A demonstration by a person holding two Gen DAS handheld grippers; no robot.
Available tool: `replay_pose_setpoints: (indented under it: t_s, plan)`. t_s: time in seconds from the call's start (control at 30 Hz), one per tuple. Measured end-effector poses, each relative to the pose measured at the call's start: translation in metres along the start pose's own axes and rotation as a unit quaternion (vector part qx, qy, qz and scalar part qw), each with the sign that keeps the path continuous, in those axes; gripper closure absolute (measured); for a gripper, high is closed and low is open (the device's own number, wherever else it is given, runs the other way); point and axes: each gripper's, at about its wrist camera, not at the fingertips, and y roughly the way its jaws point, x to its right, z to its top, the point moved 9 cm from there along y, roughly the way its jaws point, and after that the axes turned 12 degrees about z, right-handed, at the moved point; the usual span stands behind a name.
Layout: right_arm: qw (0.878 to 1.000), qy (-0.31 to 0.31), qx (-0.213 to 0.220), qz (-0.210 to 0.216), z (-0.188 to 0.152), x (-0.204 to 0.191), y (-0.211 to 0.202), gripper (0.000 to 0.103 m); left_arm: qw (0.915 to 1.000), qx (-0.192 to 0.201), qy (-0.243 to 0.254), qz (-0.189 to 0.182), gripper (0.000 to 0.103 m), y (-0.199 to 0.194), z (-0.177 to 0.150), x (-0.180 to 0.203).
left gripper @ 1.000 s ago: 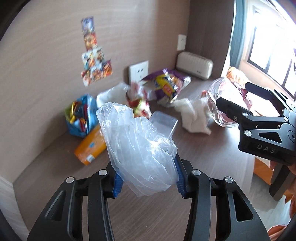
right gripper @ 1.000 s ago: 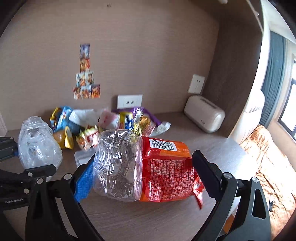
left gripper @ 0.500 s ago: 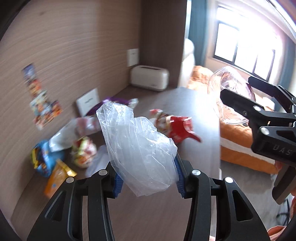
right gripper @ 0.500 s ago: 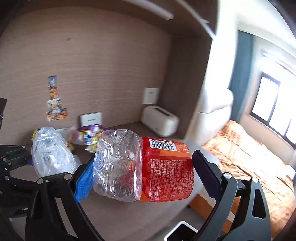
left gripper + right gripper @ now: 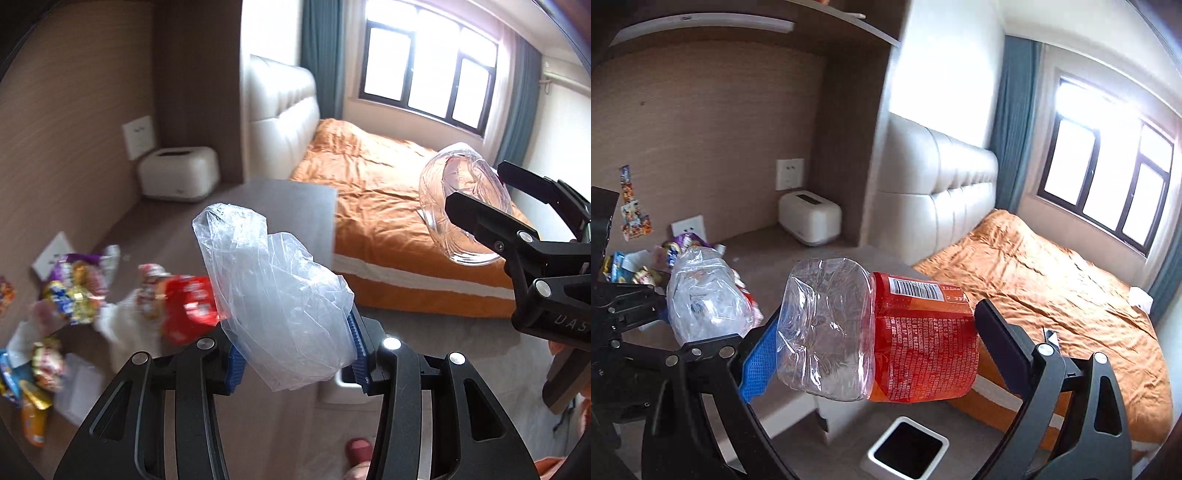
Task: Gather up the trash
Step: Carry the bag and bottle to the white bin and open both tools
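My left gripper [image 5: 295, 354] is shut on a crumpled clear plastic bag [image 5: 277, 299], held up in the air past the desk edge. It also shows in the right wrist view [image 5: 705, 295]. My right gripper [image 5: 875, 339] is shut on a crushed clear plastic bottle with a red label [image 5: 875, 332]; the bottle's clear end shows in the left wrist view [image 5: 461, 206]. A white square trash bin [image 5: 908, 448] with a dark opening stands on the floor below the bottle. Snack wrappers [image 5: 74, 291] lie on the desk to the left.
A brown desk [image 5: 280, 199] holds a white toaster-like box [image 5: 809, 218] at the back. A bed with an orange cover [image 5: 1052, 288] and padded white headboard [image 5: 934, 184] fills the right. A slipper [image 5: 360, 448] lies on the floor.
Both grippers have swung right, away from the desk and toward the bed. The floor and the trash bin have come fully into the right wrist view. Both grips are unchanged.
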Motion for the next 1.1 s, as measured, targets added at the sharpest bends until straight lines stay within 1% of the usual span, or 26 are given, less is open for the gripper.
replay_pose_setpoints:
  t_s: [0.07, 0.2, 0.27, 0.37, 0.53, 0.67, 0.8, 0.87, 0.9, 1.0, 1.07, 1.1]
  plan:
    - [1.000, 0.009, -0.008, -0.007, -0.010, 0.024, 0.003, 0.007, 0.9998, -0.007, 0.008, -0.014, 0.058, 0.013, 0.000, 0.027]
    - [0.999, 0.026, -0.032, -0.016, -0.037, 0.067, 0.020, 0.007, 0.9981, -0.032, 0.035, -0.039, 0.058, 0.053, -0.007, 0.085]
    - [0.998, 0.036, -0.047, -0.015, -0.054, 0.084, 0.031, 0.007, 0.9965, -0.047, 0.045, -0.052, 0.058, 0.076, -0.015, 0.108]
    - [0.996, 0.056, -0.074, -0.006, -0.091, 0.111, 0.058, 0.007, 0.9930, -0.070, 0.055, -0.078, 0.058, 0.115, -0.033, 0.141]
    - [0.989, 0.096, -0.111, 0.016, -0.152, 0.141, 0.109, 0.007, 0.9851, -0.113, 0.075, -0.106, 0.058, 0.196, -0.080, 0.191]
    - [0.983, 0.114, -0.141, 0.033, -0.219, 0.159, 0.164, 0.007, 0.9782, -0.141, 0.068, -0.137, 0.057, 0.257, -0.120, 0.218]
    - [0.977, 0.130, -0.162, 0.045, -0.283, 0.174, 0.209, 0.007, 0.9706, -0.165, 0.063, -0.164, 0.057, 0.322, -0.167, 0.245]
    - [0.973, 0.143, -0.172, 0.055, -0.319, 0.180, 0.231, 0.007, 0.9678, -0.173, 0.064, -0.172, 0.057, 0.348, -0.186, 0.260]
    - [0.971, 0.148, -0.178, 0.059, -0.332, 0.182, 0.241, 0.007, 0.9668, -0.175, 0.067, -0.173, 0.057, 0.363, -0.200, 0.266]
    - [0.967, 0.155, -0.192, 0.066, -0.378, 0.184, 0.271, 0.007, 0.9643, -0.182, 0.072, -0.178, 0.057, 0.400, -0.226, 0.276]
    - [0.966, 0.155, -0.196, 0.073, -0.402, 0.182, 0.287, 0.007, 0.9611, -0.189, 0.071, -0.188, 0.057, 0.417, -0.242, 0.282]
    - [0.965, 0.150, -0.203, 0.077, -0.416, 0.180, 0.295, 0.007, 0.9601, -0.193, 0.074, -0.189, 0.055, 0.427, -0.251, 0.285]
